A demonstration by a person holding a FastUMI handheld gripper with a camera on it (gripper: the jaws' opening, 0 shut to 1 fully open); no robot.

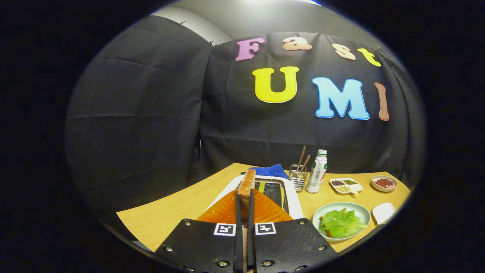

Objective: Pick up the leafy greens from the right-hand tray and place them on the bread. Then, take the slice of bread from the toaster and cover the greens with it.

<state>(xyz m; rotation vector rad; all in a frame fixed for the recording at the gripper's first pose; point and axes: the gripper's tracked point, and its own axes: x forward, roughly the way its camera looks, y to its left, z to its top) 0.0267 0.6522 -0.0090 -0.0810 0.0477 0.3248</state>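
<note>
Gripper view: gripper point(244, 206) clamped on toast point(247, 185), slice upright between fingers, above orange tray point(223, 212). Toaster point(280, 193) just beyond, slots dark. Right of fingers: plate point(362, 212) holds greens point(341, 223) on bread point(326, 230). Small white dish point(383, 212) beside plate, near desk point(170, 212) edge. Beyond: cup point(298, 177) with sticks, bottle point(316, 176), divided dish point(345, 185) of seeds, bowl point(384, 183) with red contents. Bare desk left of tray.
</note>
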